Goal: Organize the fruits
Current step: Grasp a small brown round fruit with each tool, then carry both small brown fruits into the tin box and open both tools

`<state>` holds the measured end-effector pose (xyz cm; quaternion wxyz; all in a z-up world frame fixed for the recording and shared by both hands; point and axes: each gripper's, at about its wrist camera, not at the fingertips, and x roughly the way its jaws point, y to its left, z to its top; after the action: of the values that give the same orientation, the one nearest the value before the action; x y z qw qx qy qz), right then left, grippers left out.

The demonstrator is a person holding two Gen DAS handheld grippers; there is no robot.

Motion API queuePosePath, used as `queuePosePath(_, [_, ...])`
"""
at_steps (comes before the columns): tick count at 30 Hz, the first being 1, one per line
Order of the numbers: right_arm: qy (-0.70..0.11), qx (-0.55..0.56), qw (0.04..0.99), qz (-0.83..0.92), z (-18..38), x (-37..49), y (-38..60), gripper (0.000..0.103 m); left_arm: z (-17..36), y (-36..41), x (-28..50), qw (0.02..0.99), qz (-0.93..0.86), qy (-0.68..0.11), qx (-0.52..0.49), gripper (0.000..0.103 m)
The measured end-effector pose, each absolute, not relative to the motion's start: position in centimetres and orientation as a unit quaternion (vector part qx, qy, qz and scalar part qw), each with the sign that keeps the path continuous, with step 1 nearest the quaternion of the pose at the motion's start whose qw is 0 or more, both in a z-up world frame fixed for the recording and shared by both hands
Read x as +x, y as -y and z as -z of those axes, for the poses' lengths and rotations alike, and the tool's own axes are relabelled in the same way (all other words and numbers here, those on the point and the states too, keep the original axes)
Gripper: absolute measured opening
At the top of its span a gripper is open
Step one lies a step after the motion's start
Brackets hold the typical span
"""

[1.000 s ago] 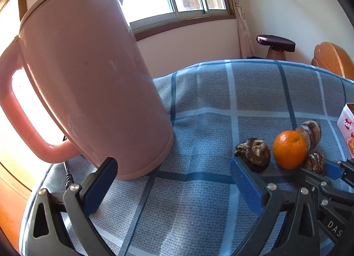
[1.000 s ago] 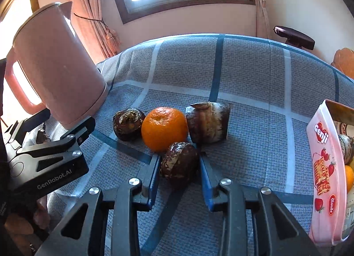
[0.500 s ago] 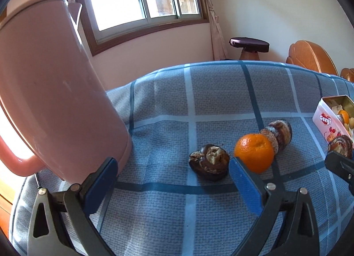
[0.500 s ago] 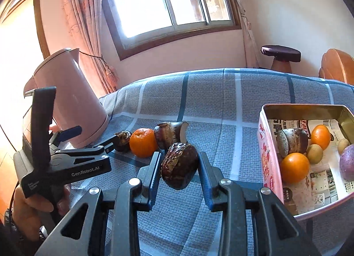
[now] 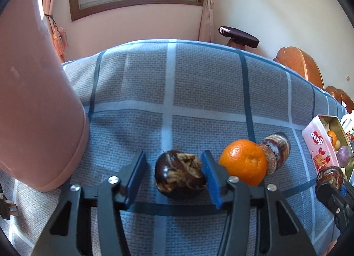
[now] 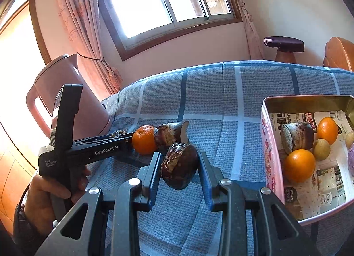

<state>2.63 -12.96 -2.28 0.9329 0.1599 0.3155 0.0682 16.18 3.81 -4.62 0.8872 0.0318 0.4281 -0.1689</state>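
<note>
Pink tin, lined with printed paper, sits at the right of a blue-checked tablecloth and holds two oranges, a dark cut fruit, a small yellowish fruit and part of a purple one at the frame's edge. The right gripper is clenched on a dark brown fruit, carried above the cloth just left of the tin. The left gripper is closing its jaws around another dark, split fruit lying on the cloth; the right pad touches it, a gap shows at the left pad. Beside it lie an orange and a dark sliced fruit, touching each other. Only the right wrist view looks into the tin and shows the person's hand on the left tool; the left wrist view sees the tin's side alone, with a pink kettle looming at left.
</note>
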Motion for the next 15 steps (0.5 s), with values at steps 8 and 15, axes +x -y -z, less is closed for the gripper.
queuePosePath(8, [-0.283, 0.141, 0.946, -0.078, 1.4, 2.0, 12.3, 0.035, 3.6, -5.4, 14.6, 0.908, 0.157, -0.389, 0.003, 0.040])
queuePosePath(15, [-0.244, 0.150, 0.953, -0.101, 0.4, 1.1, 12.4, 0.035, 1.7, -5.3, 11.2, 0.940, 0.131, -0.316, -0.003, 0.040])
